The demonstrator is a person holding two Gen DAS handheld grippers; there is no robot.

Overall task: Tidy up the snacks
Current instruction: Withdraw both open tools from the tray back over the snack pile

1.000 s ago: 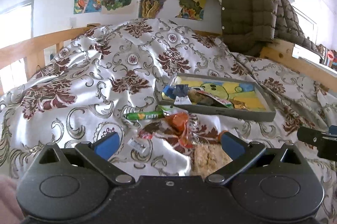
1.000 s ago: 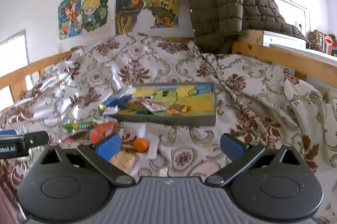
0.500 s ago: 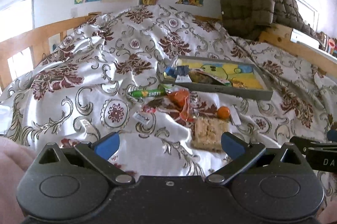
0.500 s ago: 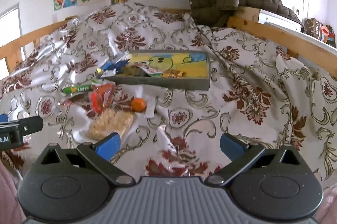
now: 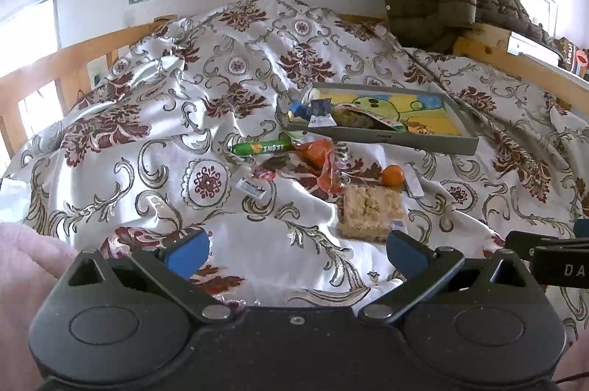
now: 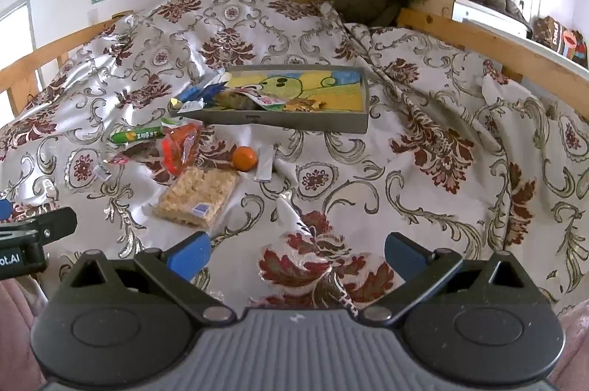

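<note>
Your left gripper (image 5: 296,253) and right gripper (image 6: 296,253), both spread and empty, have pulled back from the pile. The clear-wrapped puffed rice cake (image 5: 371,212) now lies just ahead, then the small orange ball (image 5: 392,175); beyond, the shallow grey tray (image 5: 390,138) waits half filled. Next pick looks open.

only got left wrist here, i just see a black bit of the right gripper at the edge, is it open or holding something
Observer: The right gripper is open; nothing sits between its fingers, only the quilt beyond them.
Operator: where's it aimed vs the rice bar
Observer: The rice bar lies ahead and to the left of its left finger, outside the gap.
Operator: my finger half hides the bar's near corner
Observer: A small blue and white label sits there, fully in view.
</note>
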